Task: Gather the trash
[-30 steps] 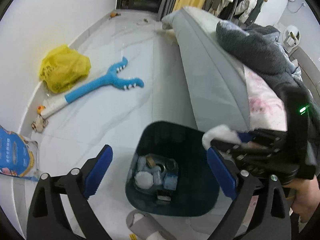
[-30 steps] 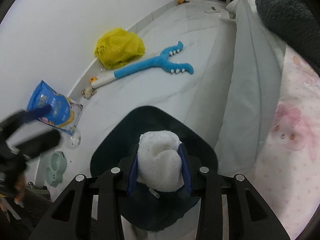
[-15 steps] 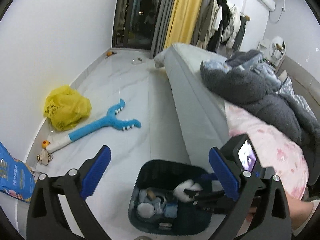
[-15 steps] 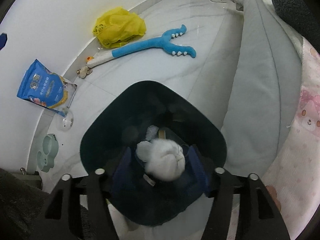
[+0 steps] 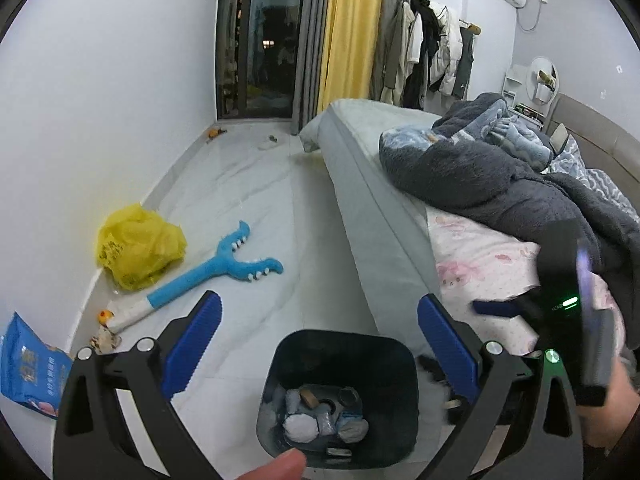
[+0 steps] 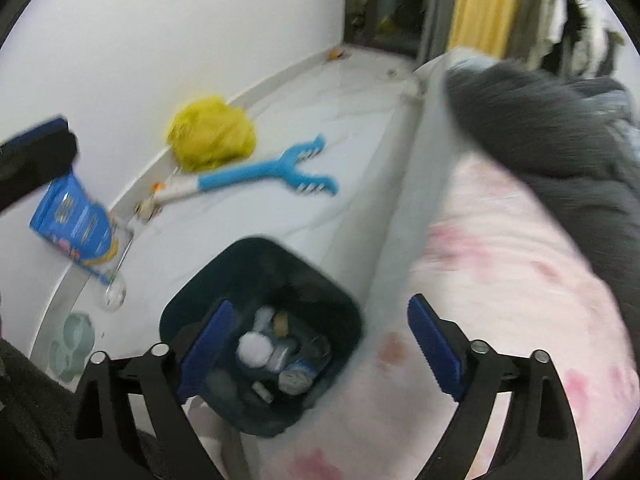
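trash: the white tissue wad [image 6: 253, 349] now lies inside the dark bin [image 6: 192, 304] on the floor beside the bed [image 5: 480, 248], no longer between the right gripper [image 6: 320, 344] jaws, which have just been opening and now stand wide with nothing in them. 1 piece is binned. left gripper [image 5: 318, 342] jaws are wide open, holding nothing. count: 1 bin, 2 grippers, 1 yellow bag [image 5: 138, 252], 1 blue packet [image 6: 74, 220], 1 blue plush toy [image 5: 224, 264].
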Tool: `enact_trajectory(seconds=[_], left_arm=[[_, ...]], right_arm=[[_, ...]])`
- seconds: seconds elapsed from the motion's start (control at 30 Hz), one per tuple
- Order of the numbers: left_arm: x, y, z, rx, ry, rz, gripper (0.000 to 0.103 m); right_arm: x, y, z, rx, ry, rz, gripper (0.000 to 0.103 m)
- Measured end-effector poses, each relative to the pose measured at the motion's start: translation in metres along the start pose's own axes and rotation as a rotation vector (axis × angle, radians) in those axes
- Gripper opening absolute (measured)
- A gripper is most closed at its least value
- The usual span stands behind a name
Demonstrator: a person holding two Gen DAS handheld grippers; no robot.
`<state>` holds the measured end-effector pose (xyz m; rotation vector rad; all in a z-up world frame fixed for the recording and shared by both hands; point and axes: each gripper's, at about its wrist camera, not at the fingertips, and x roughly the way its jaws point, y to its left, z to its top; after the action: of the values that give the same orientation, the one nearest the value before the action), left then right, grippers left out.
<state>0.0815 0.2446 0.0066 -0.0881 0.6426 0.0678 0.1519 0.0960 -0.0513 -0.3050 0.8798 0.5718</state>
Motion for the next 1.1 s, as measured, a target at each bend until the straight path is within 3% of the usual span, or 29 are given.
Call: enact_trajectory(seconds=[0.1,0.5,0.7,0.8,0.93,1.1], left_arm=[[-0.006,-0.011,-0.001,0.007,-0.028,0.028,0.100],[-0.031,-0.067,-0.003,0.027,-0.061,-0.037,0.100],[-0.052,-0.096,-0.022,0.031,-0.054,-0.003,0.100],[-0.063,-0.104,-0.031,0.037,-0.079,-0.001,0.100],[-0.070,-0.109,-0.041,0.025,-0.075,-0.012,0.100],[-0.079,-0.126,-0.048,0.064,-0.078,0.004,0.100]], right_arm=[[-0.036,-0.021,-0.013,0.024,-0.066,-0.062,0.099],[-0.174,-0.121,-0.089,0.247,-0.237,-0.228,0.100],[-0.240,-0.148,-0.141,0.319,-0.279,-0.211,0.100],[-0.263,-0.148,-0.160,0.282,-0.292,-0.280,0.100],[-0.276,-0.160,-0.180,0.307,-0.337,-0.228,0.100],[-0.274,-0.158,-0.183,0.261,-0.330,-0.168,0.100]])
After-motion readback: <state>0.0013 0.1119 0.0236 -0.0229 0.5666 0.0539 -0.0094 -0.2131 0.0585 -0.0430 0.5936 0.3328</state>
